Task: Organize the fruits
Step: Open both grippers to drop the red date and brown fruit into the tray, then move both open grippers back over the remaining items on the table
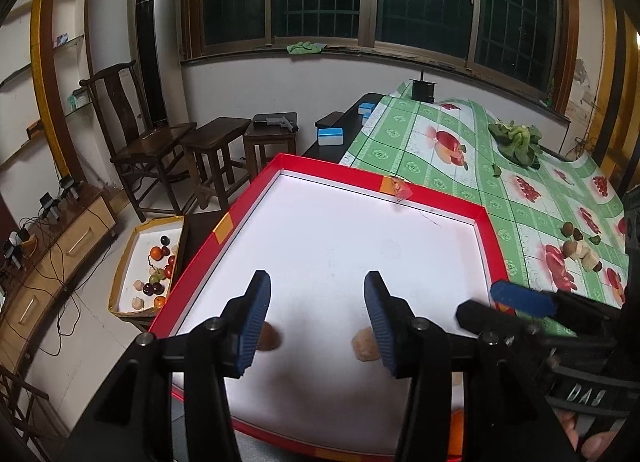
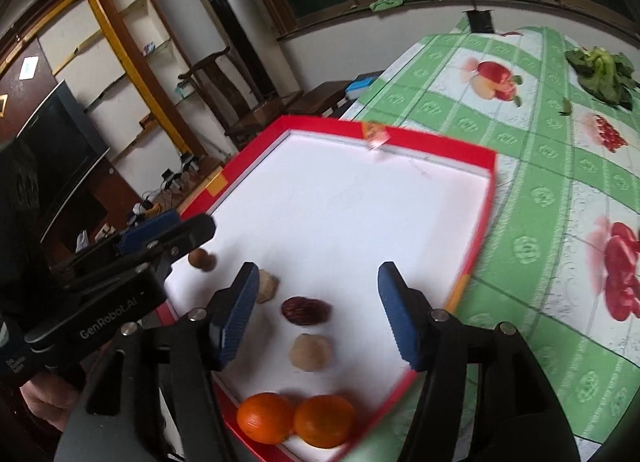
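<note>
A red-rimmed tray (image 1: 440, 198) with a white floor lies on the green tablecloth; it also shows in the right wrist view (image 2: 490, 166). In it lie two oranges (image 2: 266, 418) (image 2: 324, 420), a dark red date (image 2: 306, 310), a pale round fruit (image 2: 311, 352), a tan piece (image 2: 267, 285) and a brown round fruit (image 2: 200, 260). My left gripper (image 1: 318, 320) is open and empty above the tray's near part, with two tan fruits (image 1: 269, 336) (image 1: 365, 346) behind its fingers. My right gripper (image 2: 318, 312) is open and empty over the date.
More small fruits (image 1: 580, 248) and leafy greens (image 1: 518, 140) lie on the tablecloth to the right. A yellow box of fruits (image 1: 154, 270) sits low at the left. Wooden chair and stools (image 1: 218, 154) stand beyond.
</note>
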Tool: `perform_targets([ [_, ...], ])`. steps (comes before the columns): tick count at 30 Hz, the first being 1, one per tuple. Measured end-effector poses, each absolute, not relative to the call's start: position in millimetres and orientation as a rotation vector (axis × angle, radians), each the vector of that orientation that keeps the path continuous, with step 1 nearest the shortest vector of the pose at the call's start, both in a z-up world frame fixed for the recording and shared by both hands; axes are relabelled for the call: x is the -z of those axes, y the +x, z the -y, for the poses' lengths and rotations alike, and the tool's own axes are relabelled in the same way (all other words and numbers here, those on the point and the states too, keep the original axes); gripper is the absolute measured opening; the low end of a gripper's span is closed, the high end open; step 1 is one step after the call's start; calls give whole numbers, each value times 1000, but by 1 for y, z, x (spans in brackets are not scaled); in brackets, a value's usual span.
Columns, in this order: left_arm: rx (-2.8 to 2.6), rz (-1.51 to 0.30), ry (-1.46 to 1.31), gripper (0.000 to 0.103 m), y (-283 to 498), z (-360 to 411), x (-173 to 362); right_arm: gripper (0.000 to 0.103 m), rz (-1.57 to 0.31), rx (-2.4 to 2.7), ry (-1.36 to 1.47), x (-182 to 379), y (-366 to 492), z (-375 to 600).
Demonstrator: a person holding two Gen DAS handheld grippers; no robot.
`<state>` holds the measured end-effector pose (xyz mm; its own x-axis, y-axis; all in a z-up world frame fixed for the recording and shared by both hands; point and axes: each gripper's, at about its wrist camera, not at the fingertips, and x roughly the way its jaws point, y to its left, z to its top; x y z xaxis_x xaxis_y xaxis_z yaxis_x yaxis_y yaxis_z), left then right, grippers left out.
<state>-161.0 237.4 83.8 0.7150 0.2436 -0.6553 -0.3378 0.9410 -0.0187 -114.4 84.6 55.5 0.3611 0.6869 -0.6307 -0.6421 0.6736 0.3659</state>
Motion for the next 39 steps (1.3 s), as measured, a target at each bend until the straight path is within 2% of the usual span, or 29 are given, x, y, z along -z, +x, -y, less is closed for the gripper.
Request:
perform_targets([
  [7, -278, -691, -91, 49, -159, -213, -94, 63, -813, -737, 112, -57, -95, -21],
  [16, -182, -687, -19, 51, -150, -169, -104, 63, -838, -449, 193, -42, -59, 109],
  [26, -28, -689, 69, 51, -141, -109, -114, 62, -874, -307, 142, -32, -24, 136],
  [29, 17, -702, 72, 51, -137, -93, -114, 56, -867, -288, 123, -30, -15, 140],
  [31, 46, -710, 75, 51, -132, -81, -114, 46, -865, -274, 126, -30, -8, 144],
  [33, 65, -713, 91, 51, -127, -70, -113, 29, -867, -245, 112, -29, -3, 148],
  [37, 102, -730, 130, 51, -107, -46, -107, 29, -870, -235, 110, -30, 0, 155],
  [39, 114, -761, 140, 51, -90, -36, -99, 29, -874, -278, 197, -31, 0, 166],
])
